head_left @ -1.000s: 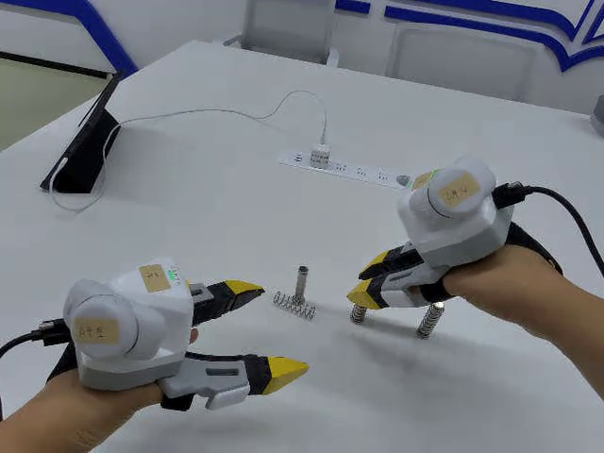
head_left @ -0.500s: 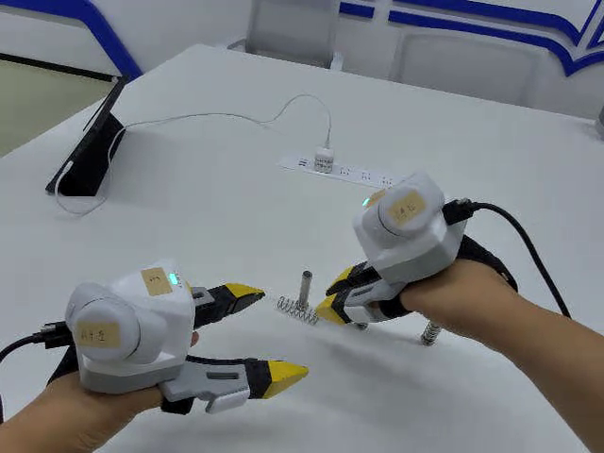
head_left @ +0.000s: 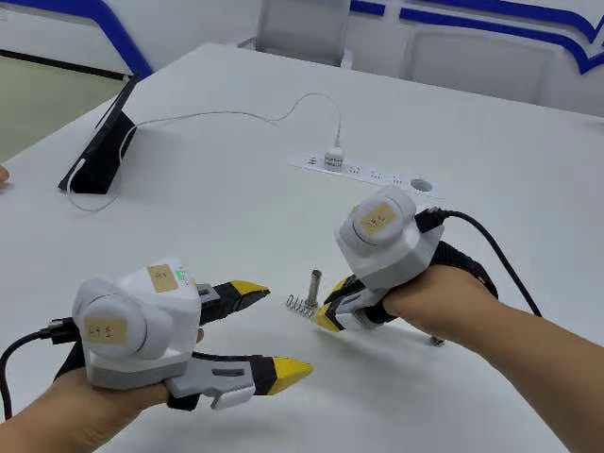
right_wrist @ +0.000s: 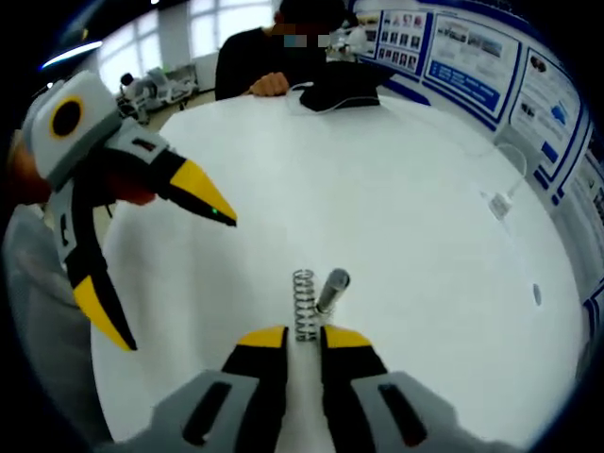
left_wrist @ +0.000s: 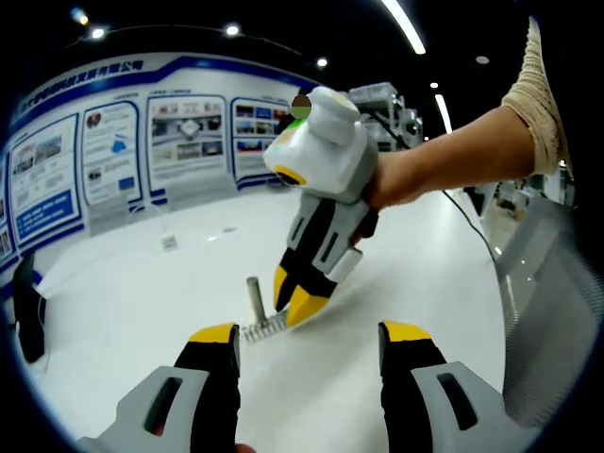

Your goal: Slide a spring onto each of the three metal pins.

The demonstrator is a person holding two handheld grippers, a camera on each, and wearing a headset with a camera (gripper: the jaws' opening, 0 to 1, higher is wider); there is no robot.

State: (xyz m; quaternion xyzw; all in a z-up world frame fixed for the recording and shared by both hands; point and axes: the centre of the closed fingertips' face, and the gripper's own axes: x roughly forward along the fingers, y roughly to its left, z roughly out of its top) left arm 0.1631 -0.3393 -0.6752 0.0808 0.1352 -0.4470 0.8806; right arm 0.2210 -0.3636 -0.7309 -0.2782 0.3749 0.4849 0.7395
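**A:** Item one. What did we enter for the small coiled steel spring (head_left: 300,305)?

**B:** We logged it lying on its side on the white tabletop (head_left: 208,189). It lay just beside the foot of the short upright grey metal pin (head_left: 313,286), which stood bare.

**A:** Item two, the right hand-held gripper (right_wrist: 302,335)?

**B:** Low over the tabletop, its yellow-tipped jaws drawn close on either side of the spring's near end. We could not tell whether they pinched it or merely flanked it.

**A:** Item three, the left hand-held gripper (head_left: 274,328)?

**B:** Jaws wide apart, holding nothing, hovering near the pin and pointed toward it.

**A:** Step in hand, as we judged it?

**B:** Pick-up of the loose spring for this pin. We could not count any other pins, since the right hand covered that stretch.

**A:** Requirements for the next move?

**B:** We noted four:
- a firm pinch on the coil near one end
- a lift clear of the tabletop
- the spring turned upright with its open end over the pin's top
- a straight descent onto the pin

The pin looked free-standing, so we flagged a sideways nudge as the likely fault.
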